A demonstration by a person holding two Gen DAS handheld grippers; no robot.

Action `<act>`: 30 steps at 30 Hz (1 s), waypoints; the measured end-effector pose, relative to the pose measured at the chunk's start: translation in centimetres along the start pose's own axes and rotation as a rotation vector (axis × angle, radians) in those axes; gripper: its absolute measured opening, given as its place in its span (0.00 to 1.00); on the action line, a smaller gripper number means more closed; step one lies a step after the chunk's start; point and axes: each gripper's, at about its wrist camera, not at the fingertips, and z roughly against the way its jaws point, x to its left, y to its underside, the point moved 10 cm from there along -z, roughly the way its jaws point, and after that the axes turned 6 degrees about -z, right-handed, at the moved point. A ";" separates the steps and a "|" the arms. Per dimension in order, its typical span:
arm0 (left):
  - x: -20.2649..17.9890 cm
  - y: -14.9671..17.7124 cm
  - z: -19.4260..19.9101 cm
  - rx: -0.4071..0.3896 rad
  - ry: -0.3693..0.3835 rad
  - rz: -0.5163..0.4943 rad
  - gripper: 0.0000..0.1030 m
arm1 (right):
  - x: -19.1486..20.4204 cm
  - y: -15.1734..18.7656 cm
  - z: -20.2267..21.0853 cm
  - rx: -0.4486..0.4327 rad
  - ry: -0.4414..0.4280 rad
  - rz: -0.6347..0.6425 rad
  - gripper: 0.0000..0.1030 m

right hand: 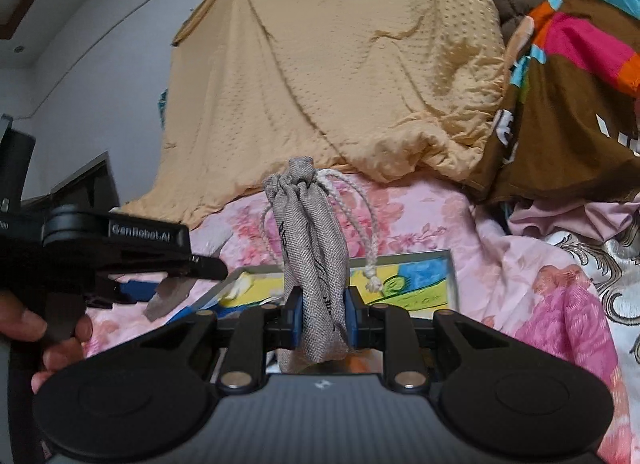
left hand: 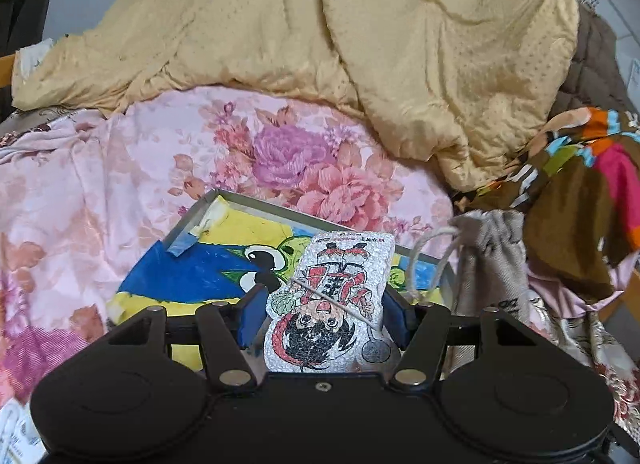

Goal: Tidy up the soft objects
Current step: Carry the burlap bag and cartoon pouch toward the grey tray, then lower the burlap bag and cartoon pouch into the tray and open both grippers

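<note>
Low in the centre of each wrist view, the right gripper (right hand: 322, 314) is clamped mid-body on a limp grey drawstring pouch (right hand: 312, 248), probably light and floppy, while the left gripper (left hand: 326, 314) pinches a stiffer cartoon-printed pad (left hand: 330, 300) by its edges.

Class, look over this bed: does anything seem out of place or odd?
Yes: a framed cartoon picture, rigid, lies among soft bedding on the pink floral sheet, with tape peeling at its corner. The tan quilt is heaped, unfolded.
</note>
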 end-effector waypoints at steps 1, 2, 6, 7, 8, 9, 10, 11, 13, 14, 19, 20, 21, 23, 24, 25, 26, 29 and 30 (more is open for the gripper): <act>0.0 0.0 -0.5 0.006 -0.005 -0.003 0.61 | -0.4 -0.2 -0.4 0.001 0.007 -0.013 0.23; -0.1 0.0 -1.2 0.019 -0.013 -0.009 0.61 | -0.8 -0.4 -0.9 0.006 0.014 -0.025 0.23; -0.1 0.8 -3.3 0.078 -0.042 -0.030 0.61 | -1.7 -0.6 -1.8 0.017 0.034 -0.031 0.25; 0.0 1.0 -3.6 0.088 -0.045 -0.024 0.61 | -1.8 -0.6 -1.9 0.021 0.037 -0.033 0.26; 0.1 1.2 -3.9 0.094 -0.050 -0.016 0.61 | -1.9 -0.6 -2.0 0.026 0.039 -0.036 0.26; 0.2 1.4 -4.1 0.099 -0.056 -0.009 0.61 | -2.0 -0.5 -2.0 0.029 0.041 -0.039 0.26; 0.3 1.5 -4.2 0.102 -0.059 -0.006 0.61 | -2.0 -0.4 -2.0 0.032 0.042 -0.038 0.26; 0.3 1.6 -4.3 0.104 -0.061 -0.006 0.61 | -2.0 -0.3 -2.1 0.036 0.043 -0.035 0.26; 0.3 1.8 -4.3 0.108 -0.070 -0.010 0.61 | -1.7 -0.2 -2.1 0.043 0.045 -0.019 0.27; 0.3 1.8 -4.3 0.110 -0.072 -0.012 0.61 | -1.6 -0.1 -2.2 0.044 0.046 -0.009 0.28; 0.2 2.0 -4.2 0.119 -0.081 -0.027 0.61 | -1.2 0.2 -2.3 0.056 0.045 0.010 0.34; 0.2 2.0 -4.2 0.120 -0.081 -0.030 0.61 | -1.2 0.2 -2.3 0.057 0.047 0.012 0.35; 0.2 1.9 -4.3 0.121 -0.082 -0.032 0.61 | -1.3 0.3 -2.4 0.059 0.051 0.014 0.36; 0.1 1.9 -4.3 0.123 -0.083 -0.037 0.61 | -1.5 0.4 -2.5 0.063 0.061 0.008 0.39; 0.1 1.9 -4.3 0.122 -0.084 -0.036 0.61 | -1.7 0.4 -2.5 0.065 0.066 0.002 0.40; 0.1 1.8 -4.3 0.121 -0.084 -0.038 0.61 | -1.9 0.5 -2.5 0.068 0.069 -0.008 0.42; 0.0 1.7 -4.4 0.122 -0.085 -0.040 0.62 | -2.1 0.5 -2.5 0.068 0.072 -0.016 0.44; -0.1 1.6 -4.5 0.124 -0.083 -0.035 0.66 | -2.7 0.4 -2.5 0.065 0.087 -0.031 0.48; -0.1 1.5 -4.5 0.123 -0.082 -0.030 0.68 | -2.7 0.4 -2.4 0.063 0.091 -0.031 0.48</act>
